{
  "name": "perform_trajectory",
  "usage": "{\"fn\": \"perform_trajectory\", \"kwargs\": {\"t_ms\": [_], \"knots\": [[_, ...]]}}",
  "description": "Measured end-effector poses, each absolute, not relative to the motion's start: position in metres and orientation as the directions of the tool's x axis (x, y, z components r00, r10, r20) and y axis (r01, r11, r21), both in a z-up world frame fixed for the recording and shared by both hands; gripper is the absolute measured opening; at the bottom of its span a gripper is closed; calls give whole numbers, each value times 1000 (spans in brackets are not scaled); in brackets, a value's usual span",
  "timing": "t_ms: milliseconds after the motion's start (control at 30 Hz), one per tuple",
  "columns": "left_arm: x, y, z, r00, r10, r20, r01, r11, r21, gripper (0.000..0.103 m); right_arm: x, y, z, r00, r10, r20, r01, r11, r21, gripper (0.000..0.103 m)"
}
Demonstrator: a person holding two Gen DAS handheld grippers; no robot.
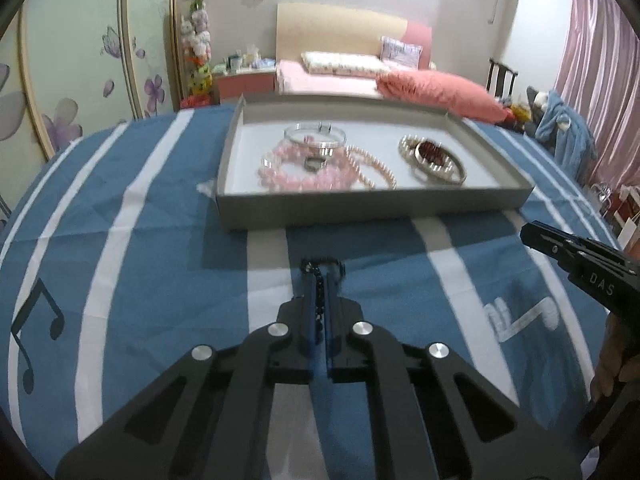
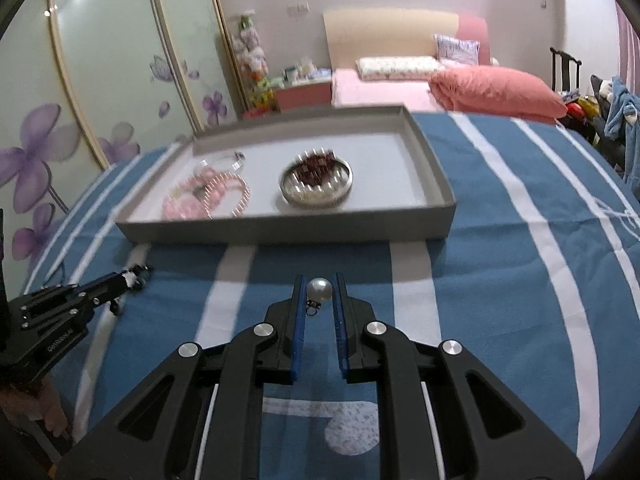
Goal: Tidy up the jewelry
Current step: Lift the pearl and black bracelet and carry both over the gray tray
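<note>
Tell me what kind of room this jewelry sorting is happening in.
Most likely a home bedroom. A bed with pillows and a pink duvet stands behind the work surface, a flower-patterned sliding wardrobe fills one wall, and pink curtains hang on the far side.

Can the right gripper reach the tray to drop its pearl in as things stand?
Probably yes: the right gripper grips the pearl, the grey tray lies straight ahead, open-topped, with only bare striped cloth between.

Both grippers (image 1: 322,270) (image 2: 319,280), jaws clamped
</note>
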State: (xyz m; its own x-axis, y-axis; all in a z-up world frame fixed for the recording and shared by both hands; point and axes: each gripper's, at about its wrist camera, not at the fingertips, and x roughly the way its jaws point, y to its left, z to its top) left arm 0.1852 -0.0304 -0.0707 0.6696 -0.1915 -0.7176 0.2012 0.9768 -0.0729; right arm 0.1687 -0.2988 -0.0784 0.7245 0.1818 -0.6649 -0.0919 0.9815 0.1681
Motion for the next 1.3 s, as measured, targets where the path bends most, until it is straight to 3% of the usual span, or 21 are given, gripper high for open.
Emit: {"fn": "perform_trajectory", "kwargs": {"t_ms": [400, 1067, 1300], "knots": [[163, -29, -36, 753, -236, -614, 211, 971, -115, 5, 144, -294, -37, 832, 212, -513, -132, 973, 190, 14], [141, -51, 19, 902, -164, -400, 168, 985, -24, 5, 124, -281, 6, 963, 128, -238, -107, 989, 100, 14], [147, -56, 25, 919, -163, -360, 171, 985, -12, 5, 125, -276, 9, 976, 110, -190, -96, 992, 79, 14]]}}
